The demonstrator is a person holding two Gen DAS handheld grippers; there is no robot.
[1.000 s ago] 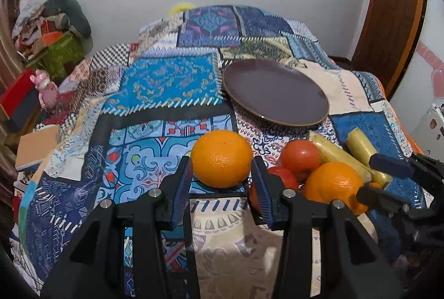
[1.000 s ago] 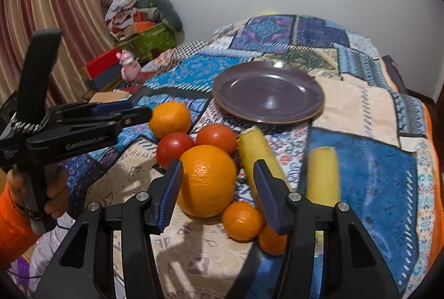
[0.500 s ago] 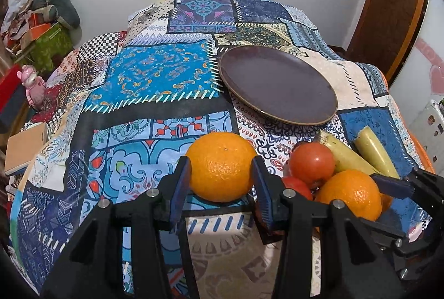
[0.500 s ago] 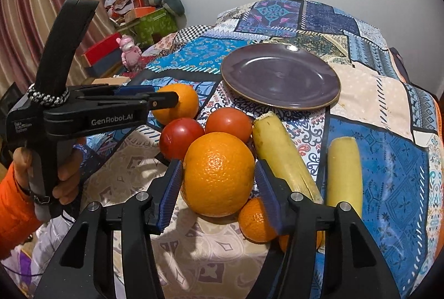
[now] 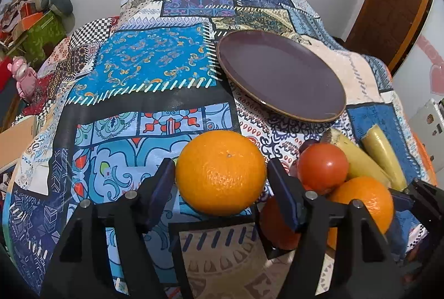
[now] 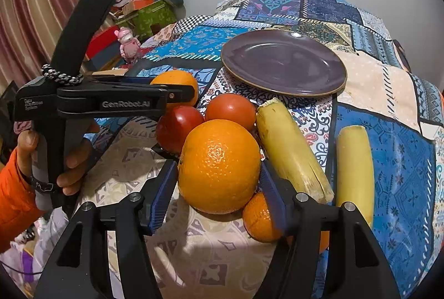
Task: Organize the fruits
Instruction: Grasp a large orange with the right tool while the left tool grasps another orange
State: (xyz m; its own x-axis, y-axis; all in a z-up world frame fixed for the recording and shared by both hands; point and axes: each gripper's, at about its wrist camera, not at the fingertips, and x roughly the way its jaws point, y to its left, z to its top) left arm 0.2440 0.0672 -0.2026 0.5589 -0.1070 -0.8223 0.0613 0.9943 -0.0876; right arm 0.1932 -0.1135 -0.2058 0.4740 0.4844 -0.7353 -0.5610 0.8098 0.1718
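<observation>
One large orange [image 5: 220, 172] lies on the patchwork cloth between the pads of my left gripper [image 5: 220, 177]. Its jaws are opening and stand either side of the fruit without pressing it. A second large orange [image 6: 219, 166] sits between the pads of my right gripper [image 6: 219, 175], whose jaws are also opening, close to the peel. Beyond them lies an empty dark purple plate [image 6: 283, 63]. Two tomatoes [image 6: 230, 107] [image 6: 177, 127], two yellow bananas [image 6: 291, 146] [image 6: 353, 168] and a small mandarin [image 6: 258, 218] crowd around the right orange.
A hand in an orange sleeve [image 6: 16, 199] holds the left gripper [image 6: 177, 88] at the left of the right wrist view. Boxes, a pink toy [image 6: 127, 41] and curtains stand beyond the cloth's left edge. A wooden door [image 5: 394, 2] is at the right.
Both grippers have come down and forward over their oranges. Both pairs of jaws have widened, the left most, and each orange now sits deeper between the pads.
</observation>
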